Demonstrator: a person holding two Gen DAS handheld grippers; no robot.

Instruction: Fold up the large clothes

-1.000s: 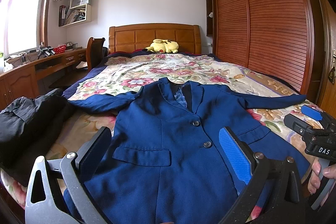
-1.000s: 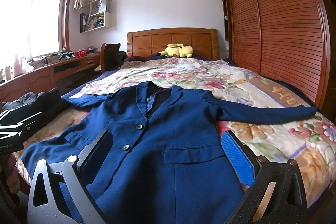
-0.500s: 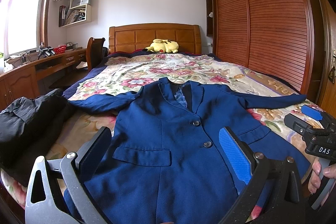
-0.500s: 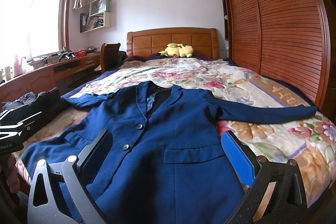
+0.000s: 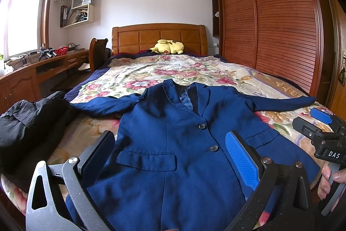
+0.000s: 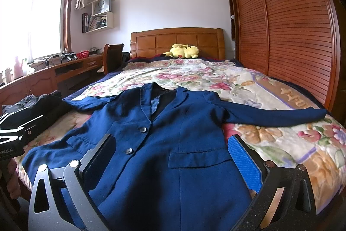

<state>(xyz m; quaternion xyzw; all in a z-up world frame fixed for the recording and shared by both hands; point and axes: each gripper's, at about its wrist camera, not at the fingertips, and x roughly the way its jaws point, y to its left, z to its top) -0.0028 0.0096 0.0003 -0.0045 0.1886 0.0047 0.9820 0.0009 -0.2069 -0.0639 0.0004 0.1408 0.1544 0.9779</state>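
Jackets: one blue jacket (image 5: 173, 144), lower centre
Buttons: two
Flap pockets: two
Dark clothes: one heap (image 5: 28, 122), left edge
Plush toys: one yellow toy (image 5: 167, 47), upper centre
Grippers: two

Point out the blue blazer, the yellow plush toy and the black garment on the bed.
blue blazer (image 5: 173, 133), left wrist view, on the front panel beside the upper button.
yellow plush toy (image 6: 183, 50), right wrist view, on its body by the headboard.
black garment (image 5: 28, 120), left wrist view, on the crumpled top.
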